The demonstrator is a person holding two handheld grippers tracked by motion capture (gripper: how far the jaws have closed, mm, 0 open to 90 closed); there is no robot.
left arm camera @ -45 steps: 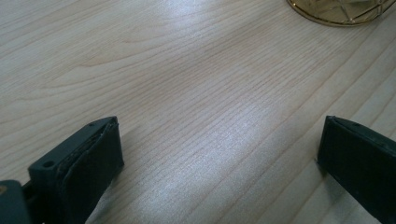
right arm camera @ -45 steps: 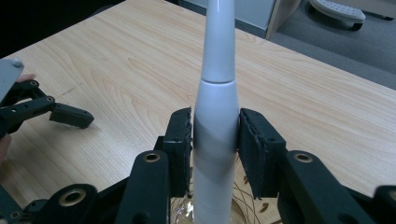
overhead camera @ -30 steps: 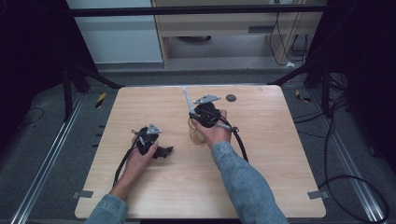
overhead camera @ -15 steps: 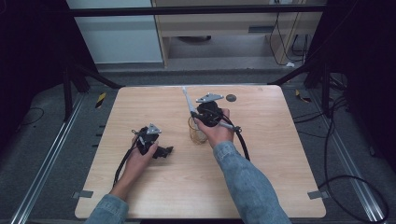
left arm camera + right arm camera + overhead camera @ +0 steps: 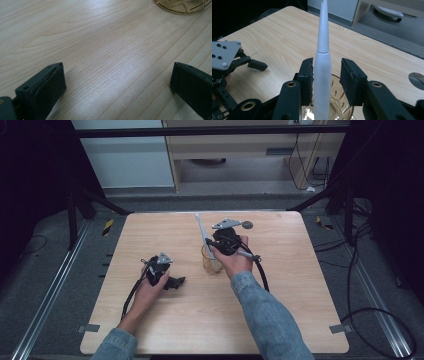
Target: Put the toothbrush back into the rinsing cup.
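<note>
Right gripper (image 5: pixel 325 75), part-open, straddled a white toothbrush (image 5: pixel 322 62) standing in a glass cup (image 5: pixel 211 262); left gripper (image 5: pixel 117 82) rested wide open, empty, on the counter (image 5: pixel 280 285).

At the centre of the high view, a pale wood-grain table (image 5: pixel 280 310) sits on dark grey floor. A white toothbrush (image 5: pixel 322 67) stands in an amber glass cup (image 5: pixel 337 105) with a gold diamond-line pattern. Both black grippers carry grey plates; the sleeves are blue denim.
</note>
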